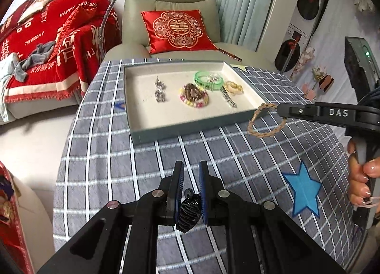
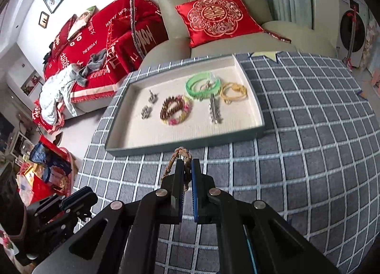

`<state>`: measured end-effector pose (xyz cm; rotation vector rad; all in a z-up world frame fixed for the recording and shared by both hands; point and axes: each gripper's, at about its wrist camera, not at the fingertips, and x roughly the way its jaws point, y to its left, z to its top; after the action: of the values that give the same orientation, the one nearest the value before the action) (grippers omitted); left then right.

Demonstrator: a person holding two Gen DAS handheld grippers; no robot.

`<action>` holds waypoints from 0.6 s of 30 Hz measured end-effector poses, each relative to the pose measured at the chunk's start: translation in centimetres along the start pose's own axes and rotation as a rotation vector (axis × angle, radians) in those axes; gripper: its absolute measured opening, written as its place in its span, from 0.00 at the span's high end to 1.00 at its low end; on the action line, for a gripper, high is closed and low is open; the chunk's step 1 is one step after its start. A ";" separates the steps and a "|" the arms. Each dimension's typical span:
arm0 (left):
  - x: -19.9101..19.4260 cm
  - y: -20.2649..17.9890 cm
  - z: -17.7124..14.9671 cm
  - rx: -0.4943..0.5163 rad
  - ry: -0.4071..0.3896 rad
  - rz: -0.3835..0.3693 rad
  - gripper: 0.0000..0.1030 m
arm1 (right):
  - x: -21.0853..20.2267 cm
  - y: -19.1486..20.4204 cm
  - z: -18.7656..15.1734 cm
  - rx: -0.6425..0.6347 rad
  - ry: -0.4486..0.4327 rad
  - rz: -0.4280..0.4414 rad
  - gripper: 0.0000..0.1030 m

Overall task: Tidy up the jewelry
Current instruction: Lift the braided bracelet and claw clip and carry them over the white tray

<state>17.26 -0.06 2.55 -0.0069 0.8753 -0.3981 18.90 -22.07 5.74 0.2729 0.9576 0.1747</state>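
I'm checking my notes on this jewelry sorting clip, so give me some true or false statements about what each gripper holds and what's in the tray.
1. The right gripper grips a braided tan cord bracelet. True.
2. The left gripper is empty. False: it holds a black ridged hair claw clip.
3. The translucent green bangle lies inside the shallow cream-lined tray. True.
4. The cord bracelet lies in the tray. False: it hangs outside the tray's near edge.

We see a grey, white-checked tablecloth (image 1: 142, 167), blue star (image 1: 304, 188), green bangle (image 2: 201, 85), red cushion (image 2: 218, 17), tan braided bracelet (image 1: 266, 119).
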 end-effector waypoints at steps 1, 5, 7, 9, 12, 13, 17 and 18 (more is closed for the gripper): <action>0.1 0.1 0.2 0.000 -0.001 0.001 0.73 | 0.0 0.0 0.3 0.000 -0.003 0.001 0.94; 0.9 0.4 1.7 -0.002 -0.006 0.002 0.73 | -0.1 -0.2 2.0 0.011 -0.017 0.012 0.94; 1.4 0.8 2.7 -0.009 -0.013 0.008 0.73 | 0.2 -0.4 3.0 0.015 -0.027 0.008 0.94; 1.8 1.0 3.6 -0.015 -0.019 0.015 0.73 | 0.5 -0.7 3.8 0.025 -0.030 0.010 0.94; 2.7 1.4 5.0 -0.011 -0.035 0.034 0.73 | 1.4 -1.2 5.0 0.044 -0.031 0.003 0.94; 3.2 1.6 5.5 -0.013 -0.038 0.037 0.73 | 1.8 -1.3 5.4 0.048 -0.030 0.002 0.94; 4.6 1.9 7.1 -0.022 -0.043 0.048 0.73 | 3.2 -1.8 6.3 0.064 -0.024 0.000 0.94; 5.1 1.9 7.5 -0.026 -0.042 0.052 0.73 | 3.7 -1.9 6.5 0.067 -0.022 -0.001 0.94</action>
<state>26.42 -1.18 3.22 -0.0161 0.8374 -0.3374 26.40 -23.88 5.87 0.3354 0.9425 0.1390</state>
